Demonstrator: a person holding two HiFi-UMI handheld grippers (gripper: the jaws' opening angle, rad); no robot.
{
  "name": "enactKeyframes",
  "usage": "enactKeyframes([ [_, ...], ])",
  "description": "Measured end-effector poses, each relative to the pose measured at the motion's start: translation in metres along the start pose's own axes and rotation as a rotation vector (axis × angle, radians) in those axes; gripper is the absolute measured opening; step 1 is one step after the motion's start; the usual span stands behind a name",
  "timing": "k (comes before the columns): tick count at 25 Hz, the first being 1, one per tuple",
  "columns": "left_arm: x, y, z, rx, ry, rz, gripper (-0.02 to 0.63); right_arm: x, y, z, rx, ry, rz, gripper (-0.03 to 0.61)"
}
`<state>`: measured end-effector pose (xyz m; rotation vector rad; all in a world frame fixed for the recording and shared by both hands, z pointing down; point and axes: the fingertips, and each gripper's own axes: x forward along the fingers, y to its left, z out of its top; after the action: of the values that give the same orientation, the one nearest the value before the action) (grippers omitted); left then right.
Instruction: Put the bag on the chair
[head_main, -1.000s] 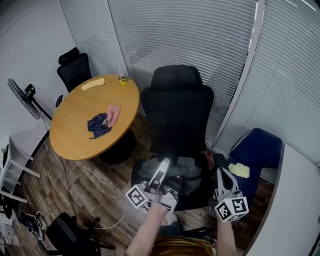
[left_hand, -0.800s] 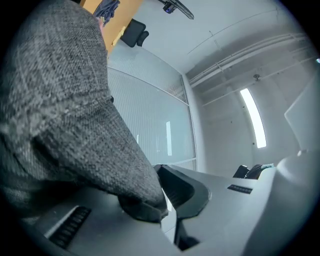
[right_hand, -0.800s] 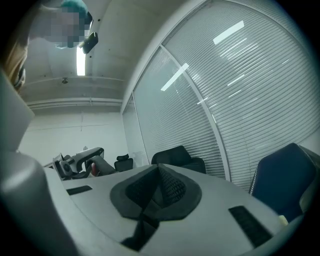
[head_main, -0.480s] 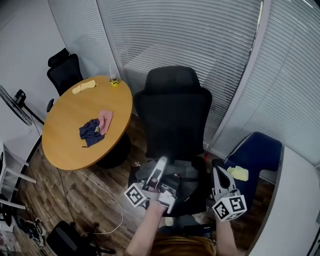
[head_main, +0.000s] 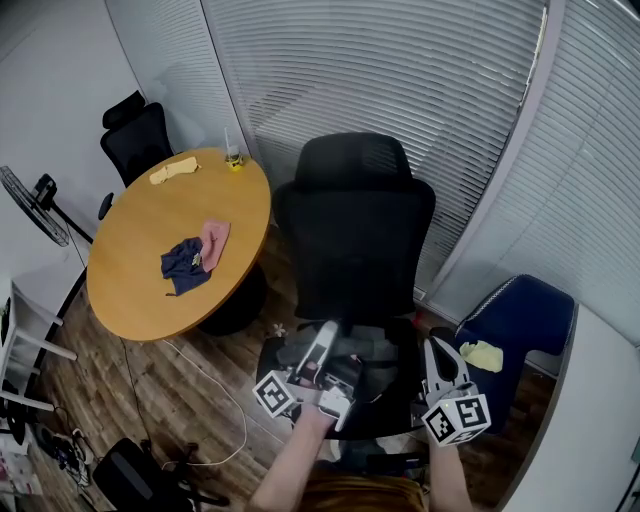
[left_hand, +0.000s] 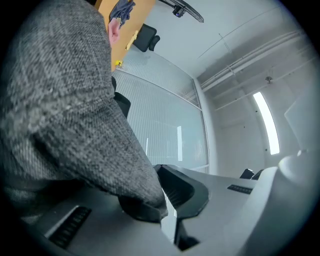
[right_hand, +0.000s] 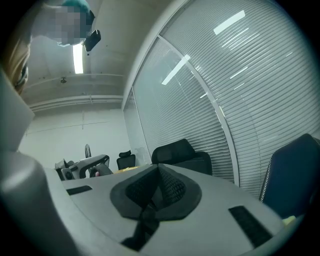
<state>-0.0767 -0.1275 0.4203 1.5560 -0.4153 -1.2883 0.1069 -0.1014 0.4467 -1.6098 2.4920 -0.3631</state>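
**Soft grey bag on the chair seat, left jaws pinching its cloth**

Head view: the grey bag lies slumped on the seat of the black chair. The left hand-held gripper is at its near edge and the right hand-held gripper is just beside it. A round table stands to the left on a wood floor, and blinds line the room.

Left gripper view: the jaws are clamped on a fold of the bag's woven cloth. The bag looks soft, light and floppy, best taken by a bunched fold or a strap.

Right gripper view: the jaws are together with nothing between them.
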Motion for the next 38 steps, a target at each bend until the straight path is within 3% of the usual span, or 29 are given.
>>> enactKeyframes([
  [9, 0.024, 0.044, 0.003, -0.021, 0.014, 0.053, 0.023, 0.021, -0.034, -0.011, 0.033, 0.046, -0.044, 0.011],
  [29, 0.043, 0.152, 0.048, -0.057, -0.075, 0.201, 0.023, 0.081, -0.084, -0.057, 0.05, 0.178, -0.039, 0.011],
  [38, 0.067, 0.184, 0.056, -0.033, -0.041, 0.201, 0.021, 0.102, -0.103, -0.075, 0.063, 0.214, -0.048, 0.011],
])
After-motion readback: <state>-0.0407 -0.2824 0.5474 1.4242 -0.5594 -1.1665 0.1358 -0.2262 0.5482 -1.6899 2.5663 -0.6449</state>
